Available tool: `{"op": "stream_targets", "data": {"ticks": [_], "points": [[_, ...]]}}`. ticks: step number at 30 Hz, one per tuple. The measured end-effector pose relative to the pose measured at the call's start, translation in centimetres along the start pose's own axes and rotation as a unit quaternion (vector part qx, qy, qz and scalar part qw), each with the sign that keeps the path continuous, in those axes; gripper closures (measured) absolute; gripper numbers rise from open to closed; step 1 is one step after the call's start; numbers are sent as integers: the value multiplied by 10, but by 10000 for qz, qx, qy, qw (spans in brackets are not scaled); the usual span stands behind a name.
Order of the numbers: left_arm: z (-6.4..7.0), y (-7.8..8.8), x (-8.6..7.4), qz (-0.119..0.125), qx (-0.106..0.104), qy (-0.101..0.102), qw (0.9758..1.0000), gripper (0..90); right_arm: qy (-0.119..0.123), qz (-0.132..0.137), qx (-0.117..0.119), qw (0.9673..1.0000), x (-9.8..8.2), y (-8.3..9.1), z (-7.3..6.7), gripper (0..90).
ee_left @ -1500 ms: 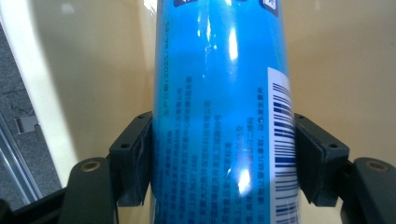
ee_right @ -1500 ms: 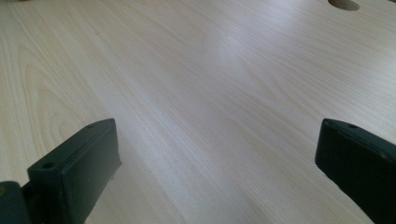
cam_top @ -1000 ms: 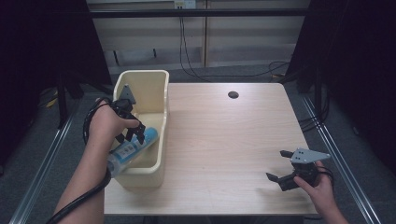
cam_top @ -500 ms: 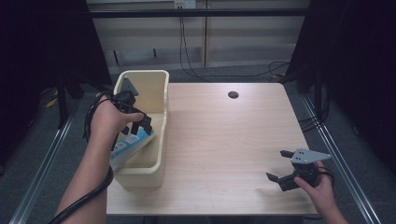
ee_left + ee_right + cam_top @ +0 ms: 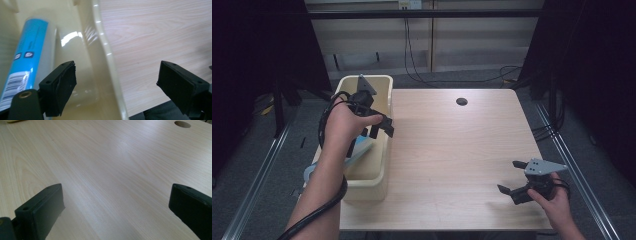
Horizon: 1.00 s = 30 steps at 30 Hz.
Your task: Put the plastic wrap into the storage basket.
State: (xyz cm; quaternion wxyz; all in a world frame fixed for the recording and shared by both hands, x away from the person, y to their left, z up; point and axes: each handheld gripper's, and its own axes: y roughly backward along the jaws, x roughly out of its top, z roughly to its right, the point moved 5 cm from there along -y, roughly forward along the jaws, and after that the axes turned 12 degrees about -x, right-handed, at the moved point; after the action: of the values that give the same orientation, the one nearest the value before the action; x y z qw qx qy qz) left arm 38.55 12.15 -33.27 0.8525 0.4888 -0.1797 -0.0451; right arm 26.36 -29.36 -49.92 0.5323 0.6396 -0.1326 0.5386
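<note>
A tube with a blue label (image 5: 361, 148) (image 5: 30, 50) lies slanted inside the cream bin (image 5: 383, 165) (image 5: 103, 47) at the table's left edge. My left gripper (image 5: 381, 128) (image 5: 121, 87) hangs over the bin's right rim. Its jaws have just been opening and stand wide apart, with nothing between them; the rim passes below the gap. The tube rests apart from them, to the left in the left gripper view. My right gripper (image 5: 509, 176) (image 5: 115, 207) is open near the table's front right corner, low over bare wood.
The light wooden table (image 5: 452, 145) has a round cable hole (image 5: 461, 101) (image 5: 182, 123) near its far edge. Metal rails (image 5: 572, 165) run along both sides of the table. Cables trail on the floor behind it.
My left gripper let go of the blue tube, which now lies lower in the bin. The left hand rose and shifted right to the bin's rim. The right hand kept still.
</note>
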Motion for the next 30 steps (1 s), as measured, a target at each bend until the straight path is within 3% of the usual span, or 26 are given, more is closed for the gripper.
{"op": "stream_targets", "data": {"ticks": [18, 30], "points": [[33, -29, 10, 76, -283, -497, 9983, 113, -9, 11, -12, 10000, 0, 1, 0, 0], [49, -52, 10, 1, -468, -676, 9966, 97, 9, 31, -12, 10000, 1, 1, 0, 0]]}}
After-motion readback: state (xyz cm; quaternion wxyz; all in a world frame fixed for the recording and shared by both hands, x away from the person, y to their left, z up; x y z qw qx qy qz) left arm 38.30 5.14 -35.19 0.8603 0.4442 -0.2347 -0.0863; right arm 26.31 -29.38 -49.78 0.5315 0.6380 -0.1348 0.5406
